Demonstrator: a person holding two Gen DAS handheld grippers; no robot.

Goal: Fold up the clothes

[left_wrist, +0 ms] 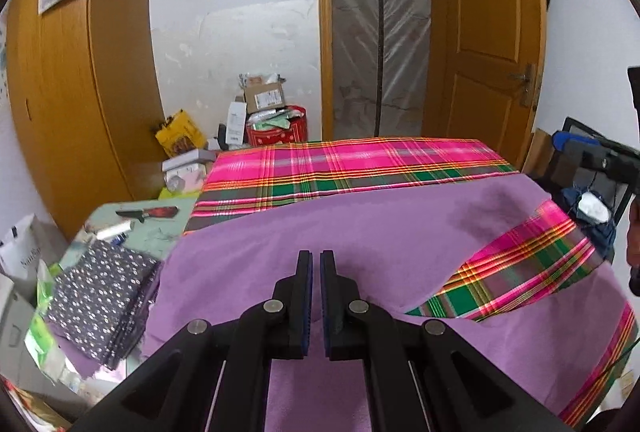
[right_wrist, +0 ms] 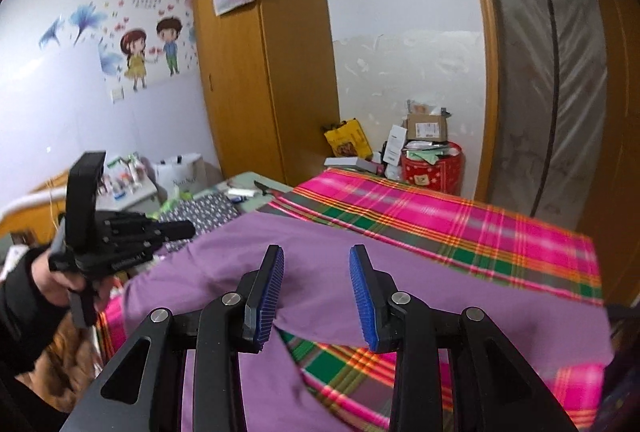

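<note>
A plaid bedspread [left_wrist: 352, 168] covers the bed, wardrobe [left_wrist: 80, 80] at ten o'clock. The purple cloth [left_wrist: 320, 232] lies spread over it, one near flap drawn up so plaid shows at four o'clock. The left gripper [left_wrist: 315, 260] has its jaws nearly together; whether cloth sits between them I cannot tell. The right gripper [right_wrist: 316, 260] is spread, empty. Risk: slack fabric slipping free or bunching, skewing the crease.

- It was a lived-in home bedroom.
- A bed under a pink plaid sheet [left_wrist: 352, 160] filled the middle.
- A wooden wardrobe [right_wrist: 264, 48] stood by the wall.
- Cartoon wall stickers [right_wrist: 148, 52] showed two children.
- Boxes and a red tin [left_wrist: 280, 130] were piled beside the wooden door [left_wrist: 492, 32].
</note>
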